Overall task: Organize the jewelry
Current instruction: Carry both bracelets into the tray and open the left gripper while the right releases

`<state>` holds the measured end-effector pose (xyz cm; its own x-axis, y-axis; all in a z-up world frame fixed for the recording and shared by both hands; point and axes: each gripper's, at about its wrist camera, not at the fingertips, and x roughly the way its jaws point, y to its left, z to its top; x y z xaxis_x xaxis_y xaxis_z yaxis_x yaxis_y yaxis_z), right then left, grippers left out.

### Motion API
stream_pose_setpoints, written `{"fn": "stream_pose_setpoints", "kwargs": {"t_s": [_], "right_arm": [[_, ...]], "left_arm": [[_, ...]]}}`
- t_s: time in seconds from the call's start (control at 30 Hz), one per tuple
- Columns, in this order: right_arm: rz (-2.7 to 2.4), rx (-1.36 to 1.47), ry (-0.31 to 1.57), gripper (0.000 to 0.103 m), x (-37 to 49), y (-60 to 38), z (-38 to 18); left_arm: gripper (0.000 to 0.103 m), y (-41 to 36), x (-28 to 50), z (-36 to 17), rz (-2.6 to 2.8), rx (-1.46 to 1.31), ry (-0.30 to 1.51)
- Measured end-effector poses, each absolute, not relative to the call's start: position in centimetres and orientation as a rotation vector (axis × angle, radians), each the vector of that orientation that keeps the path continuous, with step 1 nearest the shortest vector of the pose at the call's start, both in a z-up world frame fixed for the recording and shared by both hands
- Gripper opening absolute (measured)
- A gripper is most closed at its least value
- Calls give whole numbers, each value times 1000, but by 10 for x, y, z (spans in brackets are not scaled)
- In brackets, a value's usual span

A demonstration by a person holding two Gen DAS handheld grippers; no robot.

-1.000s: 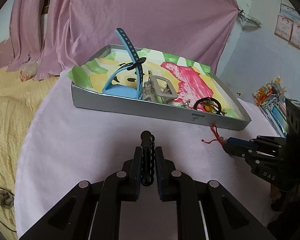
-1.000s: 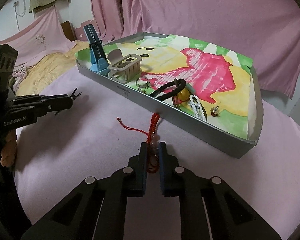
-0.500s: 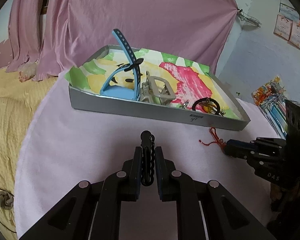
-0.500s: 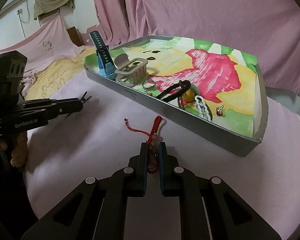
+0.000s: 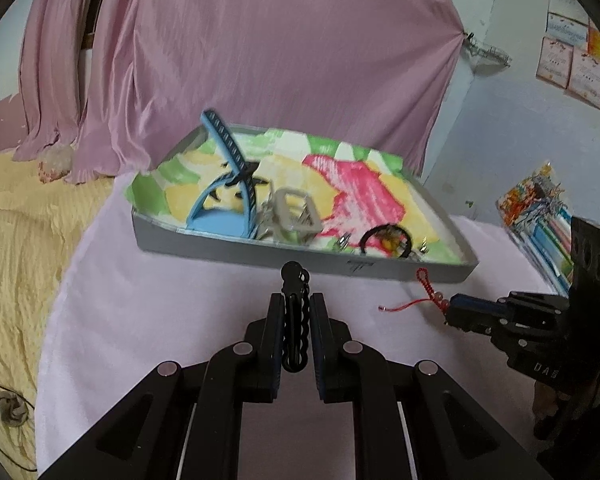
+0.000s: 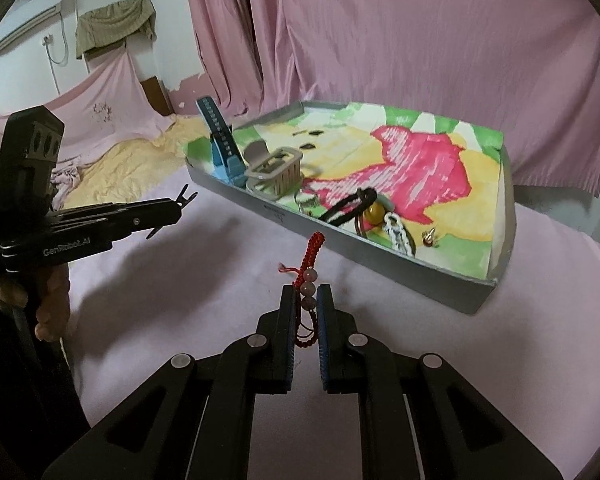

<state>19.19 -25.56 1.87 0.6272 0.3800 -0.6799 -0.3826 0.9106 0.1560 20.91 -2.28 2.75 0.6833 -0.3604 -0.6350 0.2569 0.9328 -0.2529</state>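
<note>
Left wrist view: the left tongs (image 5: 296, 300) clamp a black beaded bracelet (image 5: 297, 320) above the pink-clothed tabletop (image 5: 180, 300). Ahead sits the grey tray (image 5: 260, 252), pink curtains (image 5: 300, 60) behind. The right tongs (image 6: 305, 296) pinch a red cord bracelet (image 6: 310, 276).

Home bedroom, pink curtains (image 5: 284, 60), yellow bedspread (image 5: 24, 240)

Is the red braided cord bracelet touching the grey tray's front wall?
Apart. The right wrist view shows the red braided cord bracelet clamped in the right tool, with pink cloth visible between its tip and the grey tray.
</note>
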Motion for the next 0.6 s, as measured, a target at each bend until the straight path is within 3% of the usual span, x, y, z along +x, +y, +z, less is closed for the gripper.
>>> {"fn": "stream_pose_setpoints", "kwargs": {"t_s": [0.6], "right_arm": [[392, 54, 635, 9, 213, -277, 44]], "left_arm": [[12, -57, 244, 54, -391, -138, 650]]}}
